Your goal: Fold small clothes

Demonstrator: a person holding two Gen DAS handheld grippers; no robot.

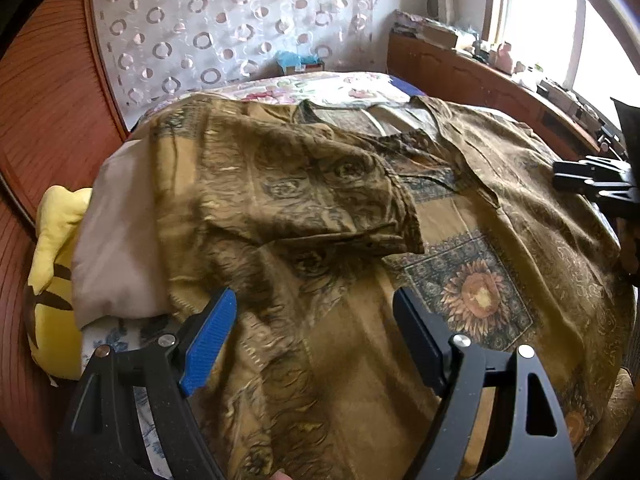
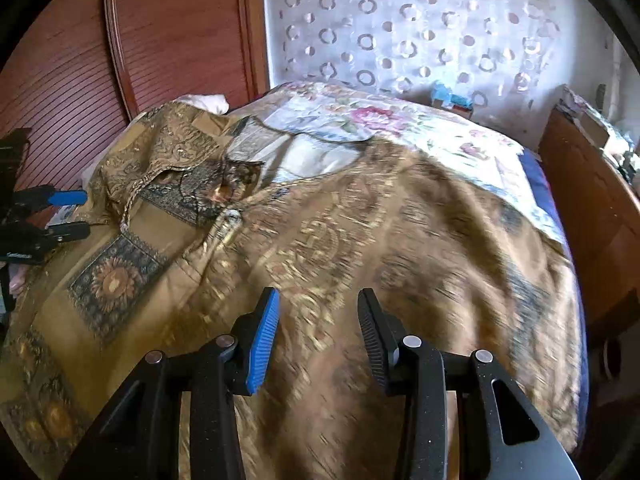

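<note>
A golden-brown patterned shirt (image 1: pixel 304 200) lies spread over the bed, one sleeve folded across its front beside a sunflower panel (image 1: pixel 476 292). My left gripper (image 1: pixel 314 294) hovers open over the shirt's lower part, its blue and black fingers wide apart with only cloth beneath them. It also shows at the left edge of the right wrist view as the left gripper (image 2: pixel 86 214). My right gripper (image 2: pixel 319 292) stands open above the shirt's other side (image 2: pixel 340 240), blurred, with nothing between its fingers. The collar (image 2: pixel 224 188) lies further up. The right gripper (image 1: pixel 560 176) shows at the right edge of the left wrist view.
A floral bedsheet (image 1: pixel 320 88) covers the bed beyond the shirt. A pale pillow (image 1: pixel 116 248) and a yellow plush toy (image 1: pixel 56 280) lie at the bed's left edge by a wooden wardrobe (image 1: pixel 48 100). A cluttered wooden ledge (image 1: pixel 480 76) runs under the window.
</note>
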